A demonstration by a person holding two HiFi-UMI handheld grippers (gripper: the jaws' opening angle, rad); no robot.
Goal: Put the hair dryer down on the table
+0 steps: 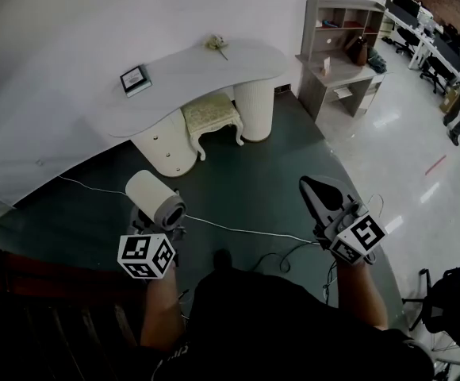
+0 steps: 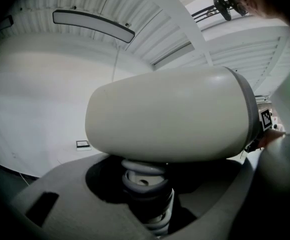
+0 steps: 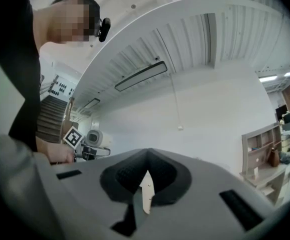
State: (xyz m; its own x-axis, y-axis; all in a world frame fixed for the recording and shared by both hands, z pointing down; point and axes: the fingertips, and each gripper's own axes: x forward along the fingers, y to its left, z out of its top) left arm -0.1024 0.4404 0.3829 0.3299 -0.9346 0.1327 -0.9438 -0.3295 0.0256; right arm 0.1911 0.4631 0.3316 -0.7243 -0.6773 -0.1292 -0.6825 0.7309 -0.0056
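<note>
Standing on dark green floor [image 1: 262, 173], well back from the white curved tabletop [image 1: 190, 74].

Left hand-held gripper [image 1: 157, 222]: clamped on the hair dryer [image 1: 155, 198], jaws spread wide round the grey ribbed neck just under the barrel. Seen in left gripper view as cream barrel lying crosswise above the jaws, grey band at its right end. Held up in the air over the floor, nowhere near touching the tabletop.

Right hand-held gripper [image 1: 316, 189]: jaws pressed together, nothing between them. Raised at about the same height as the left, well apart from it, tips pointing towards the tabletop.

On the tabletop: small framed card [image 1: 136, 79] near the left end, small pale object [image 1: 216, 44] near the far edge; too small to identify.

Under the tabletop: cushioned stool [image 1: 212, 116] tucked between two rounded white pedestals.

On the floor: thin white cable [image 1: 230, 228] running across, between tabletop and feet.

To the right of the tabletop: grey shelf unit [image 1: 343, 50] with desk surface, against the wall.
</note>
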